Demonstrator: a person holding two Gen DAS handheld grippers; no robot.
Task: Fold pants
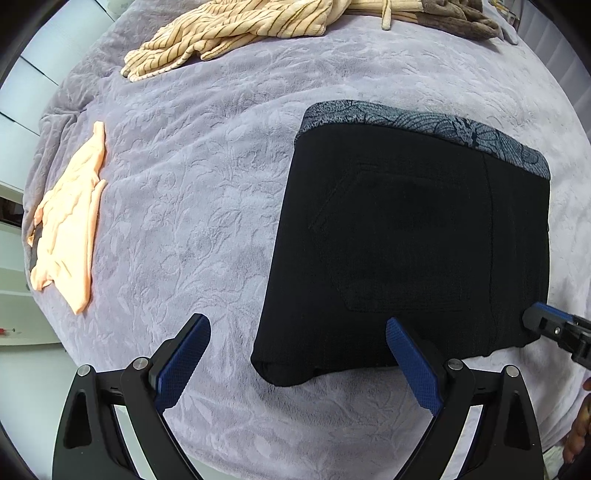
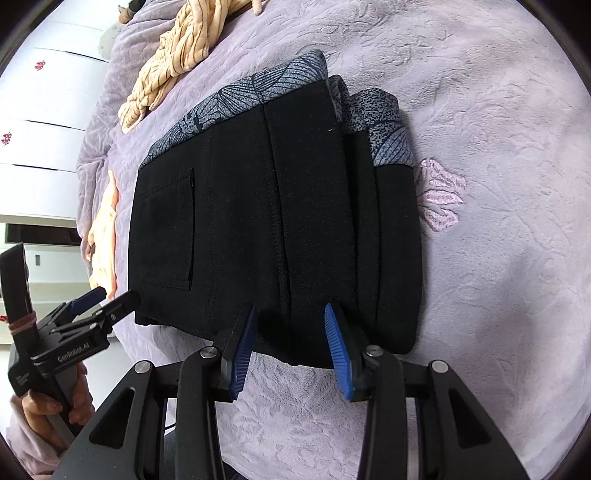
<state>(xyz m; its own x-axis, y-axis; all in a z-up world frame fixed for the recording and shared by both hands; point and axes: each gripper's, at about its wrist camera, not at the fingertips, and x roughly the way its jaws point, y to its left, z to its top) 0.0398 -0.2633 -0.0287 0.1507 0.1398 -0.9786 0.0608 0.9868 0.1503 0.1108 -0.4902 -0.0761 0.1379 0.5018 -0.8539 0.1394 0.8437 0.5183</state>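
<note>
Where the plush lilac bedspread (image 1: 207, 206) shows its embossed floral pattern, 1 pair of black pants (image 1: 406, 240) lies folded into a thick rectangle, its grey leaf-print waistband (image 2: 236, 92) at the far edge. My left hand-held gripper (image 1: 295, 347) hovers spread wide by the near corner. My right hand-held gripper (image 2: 290, 314) straddles the near fold; whether it pinches I cannot tell. 2 peach garments (image 1: 70, 229) lie nearby, 1 of them striped (image 1: 229, 33).
</note>
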